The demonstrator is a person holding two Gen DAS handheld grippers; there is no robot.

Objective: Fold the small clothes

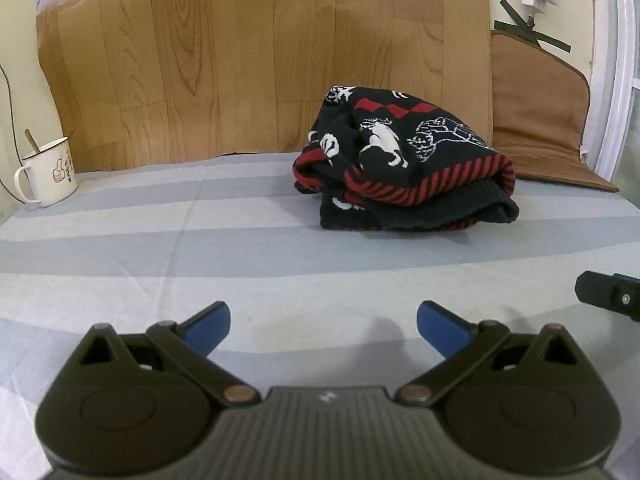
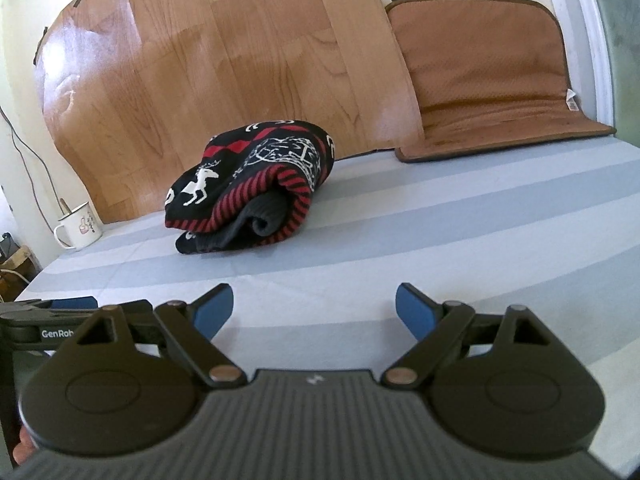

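A small black knit sweater (image 1: 404,160) with red stripes and white reindeer lies folded in a thick bundle at the back of the striped sheet (image 1: 200,248); in the right wrist view the sweater (image 2: 248,188) sits left of centre, its rolled hem facing me. My left gripper (image 1: 323,322) hovers open over the sheet, well short of the sweater, nothing between its blue pads. My right gripper (image 2: 314,308) is likewise open and empty, a good distance in front of the sweater. Part of the right gripper (image 1: 608,294) shows at the right edge of the left wrist view.
A white enamel mug (image 1: 50,174) with a spoon stands at the back left of the sheet, near the wall. A wood-pattern panel (image 1: 260,60) leans behind the sweater. A brown padded mat (image 2: 492,92) lies at the back right, bent up against the wall.
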